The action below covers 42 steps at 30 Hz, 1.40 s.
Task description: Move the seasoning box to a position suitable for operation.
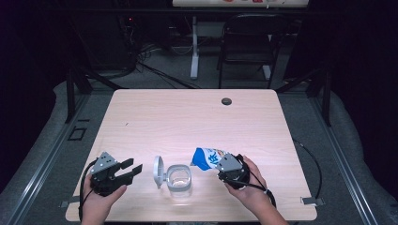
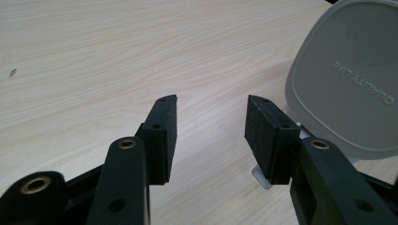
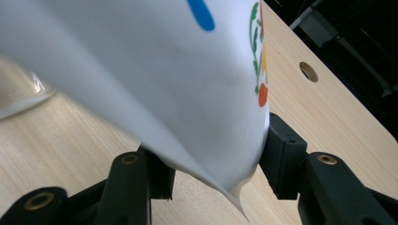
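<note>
1. Our right tongs [image 1: 224, 165] grip the blue-and-white pouch [image 1: 209, 158], which is tilted with its mouth just above the clear container [image 1: 179, 178] on the counter [image 1: 187, 117].
2. Our left tongs [image 1: 133, 168] stand open and empty, just left of the container's raised lid [image 1: 158, 170].
3. We judge that the soft pouch may buckle or slip in the grip and spill beside the container.
4. The upright lid could catch the left tongs. A round hole [image 1: 226, 101] lies well beyond the container.
</note>
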Motion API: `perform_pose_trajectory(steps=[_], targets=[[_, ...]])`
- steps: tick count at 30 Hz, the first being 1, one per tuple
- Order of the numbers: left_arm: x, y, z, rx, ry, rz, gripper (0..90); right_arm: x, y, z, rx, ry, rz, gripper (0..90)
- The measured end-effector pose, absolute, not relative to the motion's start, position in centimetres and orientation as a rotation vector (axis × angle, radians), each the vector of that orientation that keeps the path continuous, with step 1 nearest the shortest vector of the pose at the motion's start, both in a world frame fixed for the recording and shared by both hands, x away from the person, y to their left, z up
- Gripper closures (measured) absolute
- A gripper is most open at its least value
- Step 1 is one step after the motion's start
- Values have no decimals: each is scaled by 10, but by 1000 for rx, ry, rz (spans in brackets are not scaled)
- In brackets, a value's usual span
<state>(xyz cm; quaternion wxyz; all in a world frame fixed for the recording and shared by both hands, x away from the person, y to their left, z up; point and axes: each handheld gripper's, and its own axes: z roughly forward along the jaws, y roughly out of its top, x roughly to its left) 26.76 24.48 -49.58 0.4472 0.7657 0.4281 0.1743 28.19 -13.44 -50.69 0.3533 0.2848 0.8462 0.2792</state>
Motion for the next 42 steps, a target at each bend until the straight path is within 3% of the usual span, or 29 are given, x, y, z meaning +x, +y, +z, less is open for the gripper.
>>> perform_pose_trajectory(steps=[42], targets=[[268, 245, -495, 1898, 1060, 430, 549, 279, -115, -508, 498, 2122, 469, 528]])
